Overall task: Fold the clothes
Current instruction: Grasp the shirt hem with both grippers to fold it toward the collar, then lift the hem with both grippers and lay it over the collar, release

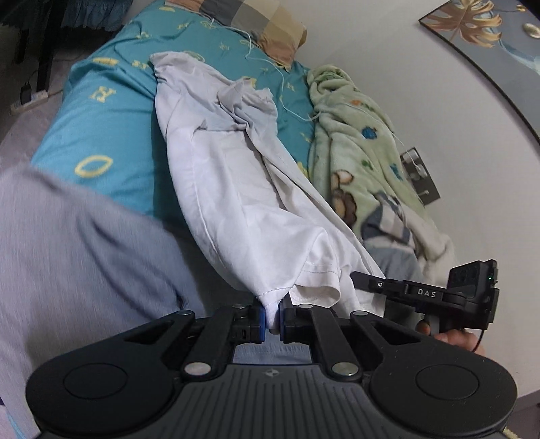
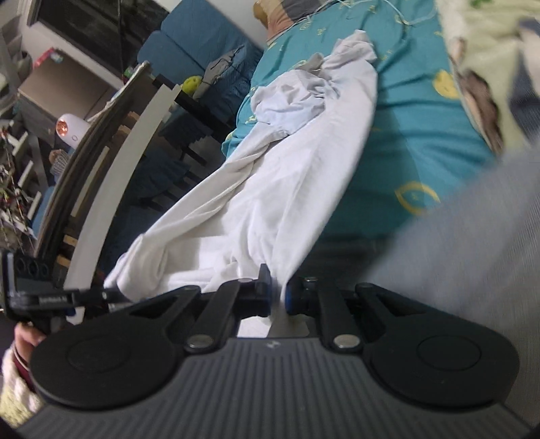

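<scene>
Left gripper: nearest the lens in the left wrist view; its blue pads are clenched on a pinch of white hem, cloth bunched between them.
Right gripper: clenched likewise on a thin fold of the same cloth, the fold passing down between the pads.
White garment: hangs taut from both grips and runs away across the bed, its far end crumpled and resting on the teal sheet.
Green blanket: heaped on the bed beside the garment, on the wall side, apart from it.
Pillow: at the bed's head, beyond the garment's far end.
Risk, slipping: each grip holds only a small pinch near the edge; a hard pull may tug the hem free.
Risk, uneven fold: the far end is bunched, so a fold made now would likely trap creases.
Risk, snagging: loose threads lie on the sheet near the far end and could catch.
Left view only: the wall, a framed picture, the whole blanket.
Right view only: the bed's open side with furniture and a small white lamp.
</scene>
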The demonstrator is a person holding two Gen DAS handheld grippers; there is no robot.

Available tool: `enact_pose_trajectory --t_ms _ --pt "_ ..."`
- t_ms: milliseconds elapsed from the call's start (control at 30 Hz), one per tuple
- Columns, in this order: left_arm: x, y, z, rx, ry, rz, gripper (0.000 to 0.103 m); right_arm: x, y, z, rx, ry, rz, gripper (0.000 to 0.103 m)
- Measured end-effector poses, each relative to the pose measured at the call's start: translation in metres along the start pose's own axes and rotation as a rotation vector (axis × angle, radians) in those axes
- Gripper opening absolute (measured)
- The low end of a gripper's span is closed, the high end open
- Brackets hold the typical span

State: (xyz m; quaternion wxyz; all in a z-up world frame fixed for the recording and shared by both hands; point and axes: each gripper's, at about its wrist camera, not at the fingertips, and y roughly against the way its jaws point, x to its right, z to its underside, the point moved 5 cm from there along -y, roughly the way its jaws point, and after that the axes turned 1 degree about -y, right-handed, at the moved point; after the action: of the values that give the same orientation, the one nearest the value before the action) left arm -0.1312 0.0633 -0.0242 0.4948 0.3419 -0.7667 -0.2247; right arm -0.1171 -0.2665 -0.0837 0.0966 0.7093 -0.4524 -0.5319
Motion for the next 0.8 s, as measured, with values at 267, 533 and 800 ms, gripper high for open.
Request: enact_pose_trajectory --t_ms 267,533,800 --pt "-0.003 0.004 0.009 0.061 0.019 0.025 0.007 0.005 0.008 -0.001 0.065 -0.052 -0.067 0.011" --pt "0.007 0.005 -0.057 0.153 0.0 0.008 0.007 0.002 0.002 -0.058 0.132 -0.071 -0.105 0.011" --pt "0.013 -0.033 -0.164 0.262 -0.063 -0.037 0.008 0.008 -0.026 -0.145 0.192 -0.087 -0.079 0.011"
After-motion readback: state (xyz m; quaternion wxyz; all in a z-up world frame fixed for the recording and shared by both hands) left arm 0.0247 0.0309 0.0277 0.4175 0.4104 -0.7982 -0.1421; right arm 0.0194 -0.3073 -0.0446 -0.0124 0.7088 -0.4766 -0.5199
